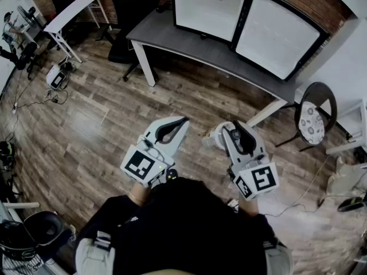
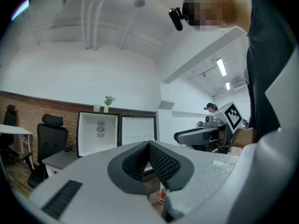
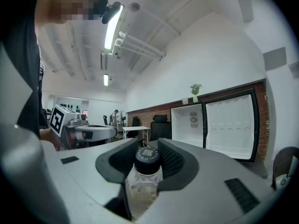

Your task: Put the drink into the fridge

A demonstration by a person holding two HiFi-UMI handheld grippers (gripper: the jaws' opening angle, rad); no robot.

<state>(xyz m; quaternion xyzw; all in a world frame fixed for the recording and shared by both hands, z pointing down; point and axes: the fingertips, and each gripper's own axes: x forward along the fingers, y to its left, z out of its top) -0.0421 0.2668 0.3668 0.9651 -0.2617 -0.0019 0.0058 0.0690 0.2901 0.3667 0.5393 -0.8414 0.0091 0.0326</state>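
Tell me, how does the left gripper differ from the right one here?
The left gripper has its jaws shut together, with nothing between them; the right gripper has its jaws apart, clamped on a dark-capped bottle. Both are pale grey and face the open fridge.

We hold the left gripper [image 1: 179, 124] and the right gripper [image 1: 226, 132] side by side, near us, above the floor [image 1: 86, 125]; the drink bottle [image 3: 145, 176] sits between the right one's jaws. Far ahead stands the desk [image 1: 229, 59], and on it the fridge [image 1: 209, 7], its door [image 1: 278, 36] open to the right. A plant [image 3: 195, 90] stands on the fridge. An office chair [image 1: 129, 16] stands left of the desk, a table [image 1: 71, 13] farther left, a round chair [image 1: 312, 119] by the desk's right end.
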